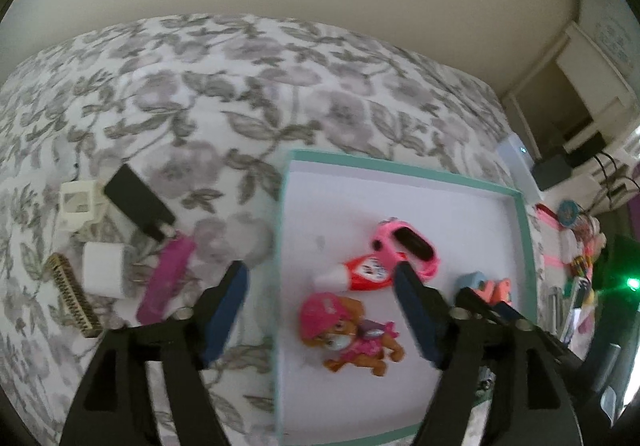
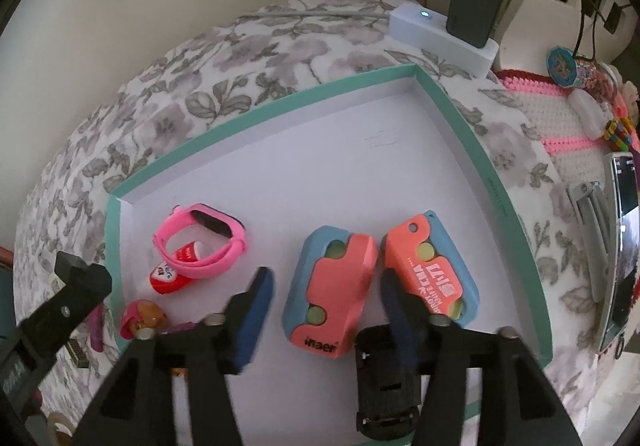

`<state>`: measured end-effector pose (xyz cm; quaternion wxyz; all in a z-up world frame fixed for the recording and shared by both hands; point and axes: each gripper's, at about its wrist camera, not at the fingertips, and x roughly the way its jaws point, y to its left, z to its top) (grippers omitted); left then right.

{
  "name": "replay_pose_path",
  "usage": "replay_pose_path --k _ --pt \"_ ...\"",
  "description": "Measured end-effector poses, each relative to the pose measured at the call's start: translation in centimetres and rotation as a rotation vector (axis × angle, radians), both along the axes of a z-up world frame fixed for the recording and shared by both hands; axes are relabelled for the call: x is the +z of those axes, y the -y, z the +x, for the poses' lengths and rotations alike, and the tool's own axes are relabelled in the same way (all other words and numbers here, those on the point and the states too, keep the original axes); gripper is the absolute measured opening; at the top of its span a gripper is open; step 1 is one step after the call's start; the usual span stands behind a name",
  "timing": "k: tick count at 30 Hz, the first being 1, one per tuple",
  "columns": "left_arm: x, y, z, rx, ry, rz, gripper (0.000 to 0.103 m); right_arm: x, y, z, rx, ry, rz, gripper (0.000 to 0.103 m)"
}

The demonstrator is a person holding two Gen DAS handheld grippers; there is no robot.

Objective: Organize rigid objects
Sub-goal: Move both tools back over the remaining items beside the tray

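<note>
As both my grippers hang over the floral bedspread (image 1: 248, 85), this is what lies under them.
Box: shallow white tray with a teal rim (image 2: 256, 111), lying flat on the bedspread.
Left gripper (image 1: 320, 310): my jaws stand wide with nothing between the pads, straddling the tray's left rim; one finger is over the bedspread, the other over the tray floor.
Right gripper (image 2: 326, 310): my jaws stand apart, holding nothing; they flank the near coral-and-blue case without pressing it.
Coral-and-blue case, near (image 2: 330, 292): flat on the tray floor, printed lettering at its near end.
Coral-and-blue case, far (image 2: 432, 274): just beside the first, touching or nearly so, close to the tray's right rim.
Pink wristwatch (image 2: 202, 242): in the tray, strap looped, lying over the red tube.
Red tube with white cap (image 1: 356, 276): in the tray, partly under the watch.
Toy puppy in pink helmet (image 1: 348, 330): in the tray, on its side, near the left rim.
Black toy car (image 2: 386, 386): in the tray, below my right jaws.
Outside the tray, left: black charger (image 1: 138, 203), white charger (image 1: 104, 270), magenta case (image 1: 166, 280), gold comb-like piece (image 1: 72, 300), cream frame (image 1: 82, 207).
Beyond the tray: white power strip (image 2: 444, 35) with a black adapter plugged in.
</note>
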<state>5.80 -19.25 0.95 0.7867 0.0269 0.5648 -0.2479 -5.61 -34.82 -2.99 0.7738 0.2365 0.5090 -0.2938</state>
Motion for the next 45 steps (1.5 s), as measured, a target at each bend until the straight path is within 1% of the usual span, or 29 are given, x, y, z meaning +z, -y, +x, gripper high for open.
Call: replay_pose_path --k 1,3,7,9,12,17,22,23,28,34,37,39,45 --pt "0.0 -0.4 0.2 0.013 0.002 0.005 0.089 0.3 -0.2 0.1 0.01 0.002 -0.009 0.065" --pt "0.0 -1.0 0.6 0.031 0.006 0.009 0.089 0.8 -0.8 0.4 0.028 0.012 -0.033 0.073" --pt "0.1 -2.4 1.5 0.07 0.014 0.016 0.091 1.4 -1.8 1.0 0.058 0.017 -0.076 0.083" --pt "0.2 -3.2 1.9 0.094 0.022 0.023 0.092 1.5 -2.5 1.4 0.08 0.018 -0.098 0.091" --pt "0.2 -4.9 2.9 0.136 0.025 0.037 0.092 1.5 -3.6 2.0 0.121 0.017 -0.135 0.101" --pt "0.4 -8.6 4.8 0.228 0.043 0.064 0.092 1.7 -5.4 2.8 0.18 0.026 -0.182 0.103" --pt "0.9 -13.0 6.5 0.334 0.082 0.102 0.094 1.9 -7.1 3.6 0.219 0.052 -0.207 0.103" --pt "1.0 -13.9 6.8 0.358 0.089 0.111 0.096 2.0 -7.3 3.7 0.223 0.058 -0.206 0.103" --pt "1.7 -18.7 8.2 0.475 0.118 0.123 0.096 2.6 -9.2 4.6 0.269 0.112 -0.184 0.103" --pt "2.4 -23.7 9.1 0.591 0.123 0.12 0.096 2.6 -12.6 6.4 0.367 0.143 -0.152 0.103" --pt "2.2 -25.4 9.4 0.626 0.11 0.113 0.096 2.2 -14.2 7.6 0.411 0.147 -0.117 0.103" --pt "1.7 -25.8 9.6 0.632 0.097 0.119 0.096 1.8 -15.4 8.5 0.439 0.139 -0.109 0.103" --pt "-0.6 -25.1 10.1 0.597 0.025 0.125 0.096 0.0 -18.1 10.4 0.507 0.093 -0.105 0.103"
